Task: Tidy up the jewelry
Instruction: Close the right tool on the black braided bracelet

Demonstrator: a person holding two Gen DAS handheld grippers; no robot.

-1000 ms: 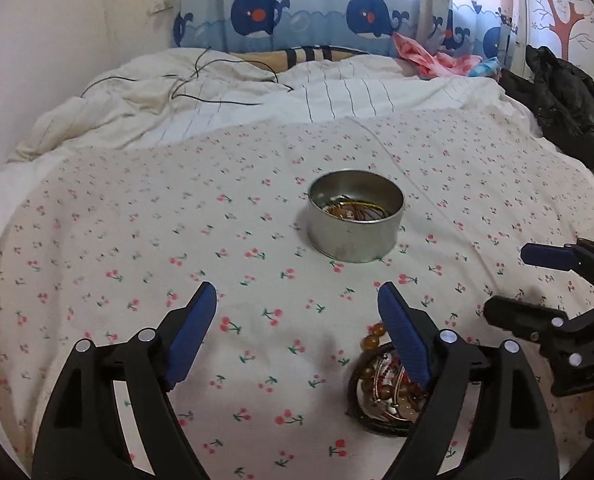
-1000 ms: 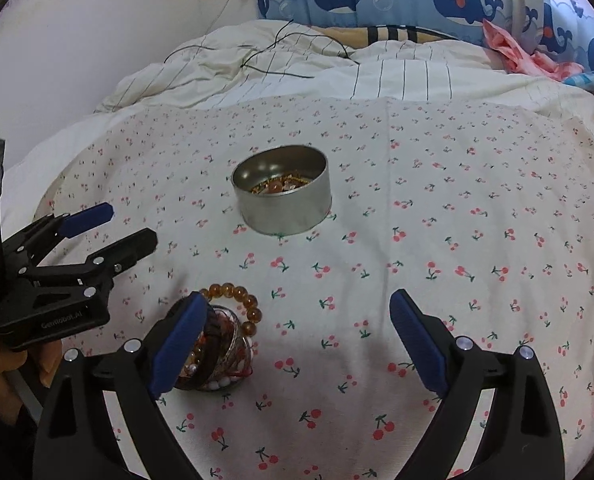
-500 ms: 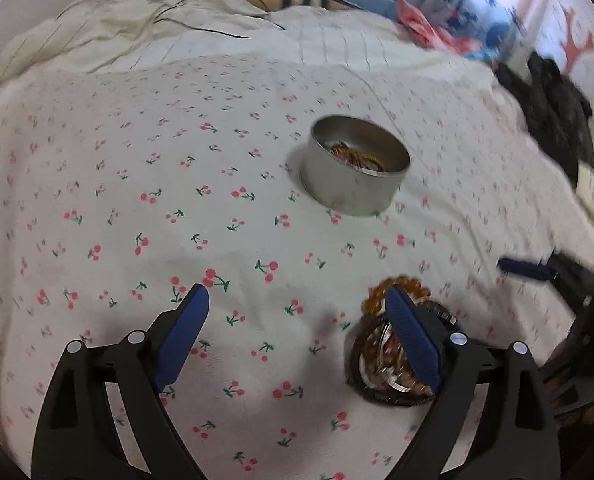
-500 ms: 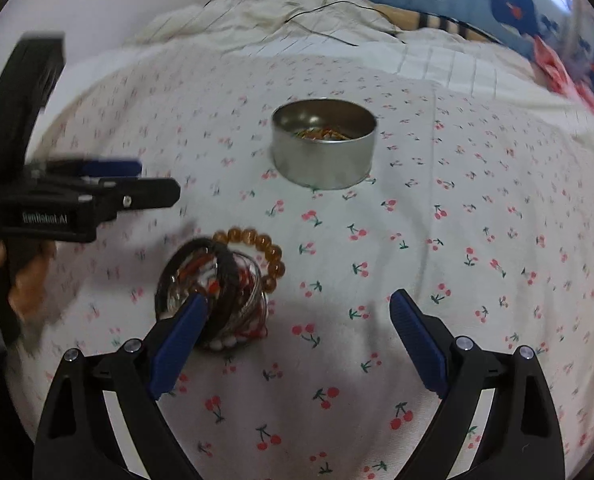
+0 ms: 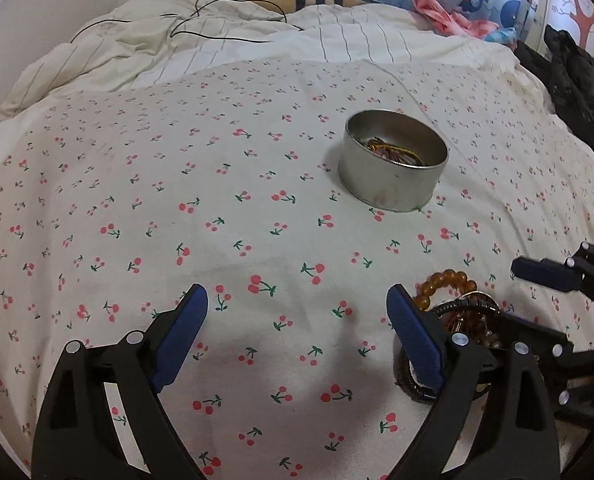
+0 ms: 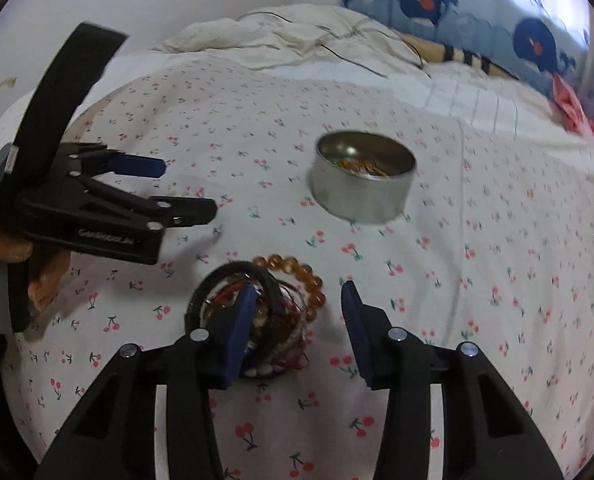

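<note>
R gripper (image 6: 297,316) closing on bracelet pile (image 6: 257,312), lower centre.
Fingers half-narrowed, not pinching yet; L gripper (image 5: 297,328) spread, idle. Straddle one bracelet only before squeezing.

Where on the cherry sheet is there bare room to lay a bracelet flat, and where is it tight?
Bare: the broad sheet left of the metal tin, up to the rumpled striped duvet, and the patch between the left gripper fingers. Crowded: around the bracelet pile, where the right gripper has just been closing and the left gripper hovers beside it.
</note>
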